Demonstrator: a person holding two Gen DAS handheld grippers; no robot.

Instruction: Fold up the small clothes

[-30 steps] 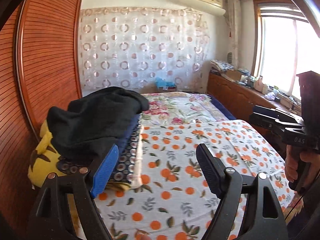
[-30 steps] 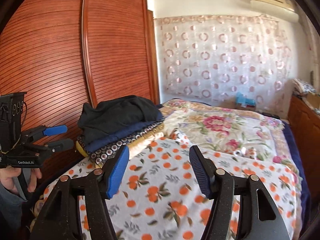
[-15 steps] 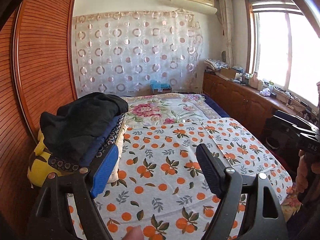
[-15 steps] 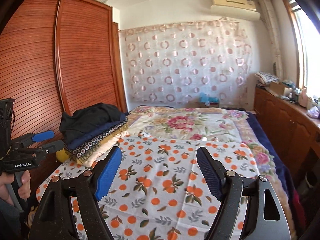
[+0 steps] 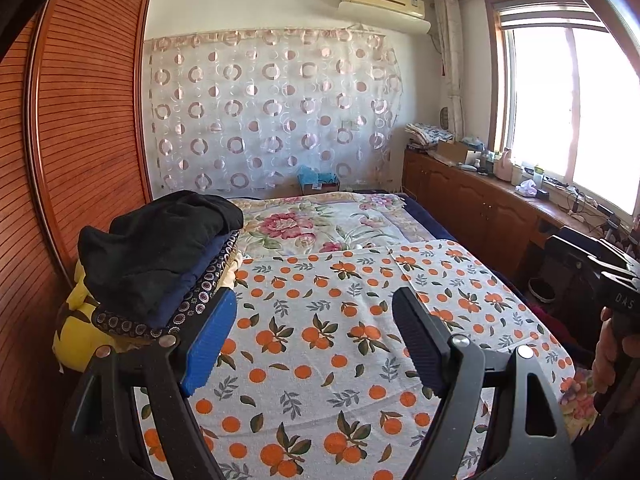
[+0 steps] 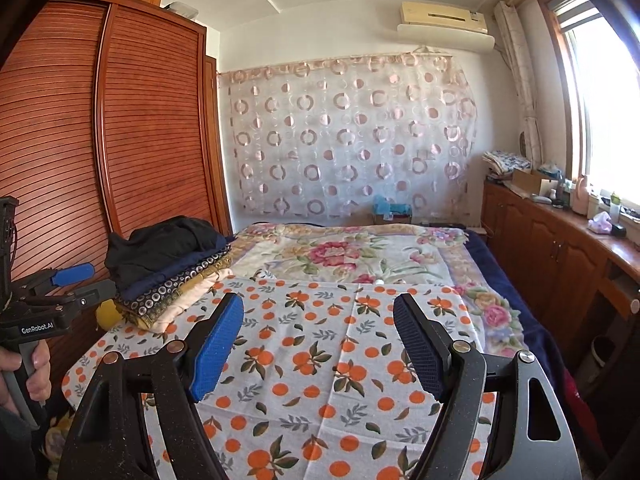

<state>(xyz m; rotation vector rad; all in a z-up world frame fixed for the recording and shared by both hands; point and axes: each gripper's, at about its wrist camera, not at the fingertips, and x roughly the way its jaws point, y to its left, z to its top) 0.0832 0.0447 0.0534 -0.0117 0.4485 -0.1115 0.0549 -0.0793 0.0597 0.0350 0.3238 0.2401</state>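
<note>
Two grippers are held above the near end of the bed, and neither grasps anything. The left gripper [image 5: 314, 336] is seen with its jaws spread wide and only the orange-print sheet [image 5: 320, 320] showing between them. The right gripper [image 6: 318, 340] is likewise released and empty; its jaws have just been opening wider, with nothing between them.

The small clothes are found as a folded stack [image 6: 172, 268] at the left edge of the bed, against the wooden wardrobe [image 6: 120, 140]. A black garment [image 5: 160, 240] is laid loosely on top, over navy, ring-patterned and cream layers, with something yellow [image 5: 76, 340] underneath. No unfolded piece is seen on the sheet, so the step in hand is judged to be either fetching the next garment or ending the round.

If the black garment is to be refolded, it is best taken by one edge only, so that the tidy layers below are not dragged along. It should be carried clear of the stack and spread flat on the open sheet before any fold is made. Both grippers are best kept level with each other, since a loose dark fabric slumps easily and creases are hard to read on it.
</note>
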